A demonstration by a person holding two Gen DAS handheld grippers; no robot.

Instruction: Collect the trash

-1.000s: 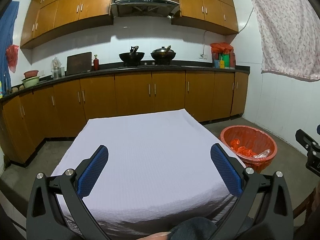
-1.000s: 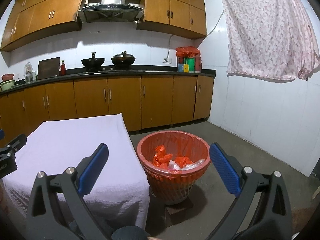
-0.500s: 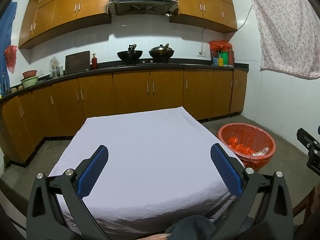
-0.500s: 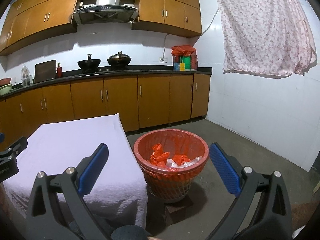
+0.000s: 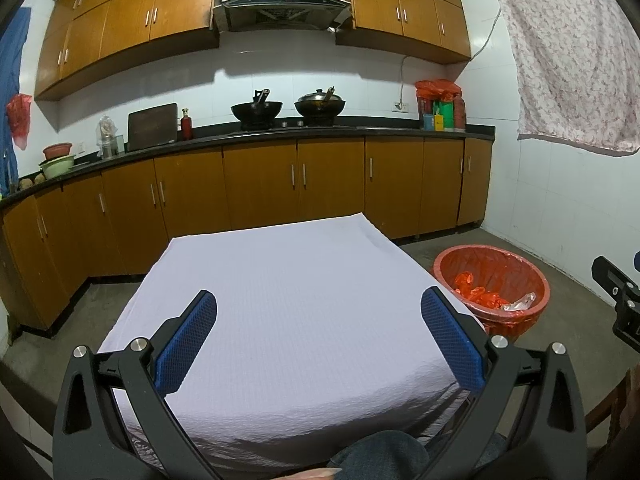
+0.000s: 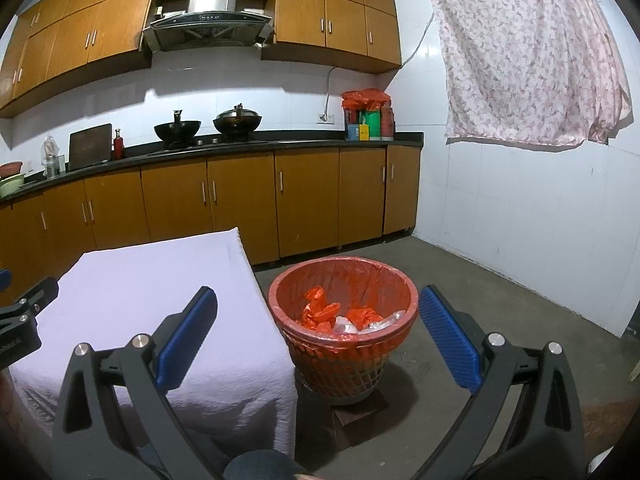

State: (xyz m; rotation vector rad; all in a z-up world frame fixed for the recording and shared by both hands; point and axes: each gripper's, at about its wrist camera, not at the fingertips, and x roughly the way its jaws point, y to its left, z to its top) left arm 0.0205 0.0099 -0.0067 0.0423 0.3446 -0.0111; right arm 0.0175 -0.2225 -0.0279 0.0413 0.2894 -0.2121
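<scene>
The left gripper (image 5: pixel 318 334) was spread wide with nothing between its blue pads (image 5: pixel 186 344), held over the near part of a table (image 5: pixel 280 288) covered by a pale cloth. The right gripper (image 6: pixel 318 334) was just as wide and just as empty, aimed at the bin (image 6: pixel 344 308) standing on the floor just beside the table's right edge. Inside the bin (lined with a red bag) lay the trash (image 6: pixel 344 318): crumpled red plastic and some clear wrapping. Farther back ran the wooden cabinets (image 5: pixel 260 184) under a dark counter, with two woks (image 5: pixel 256 110) on the stove.
</scene>
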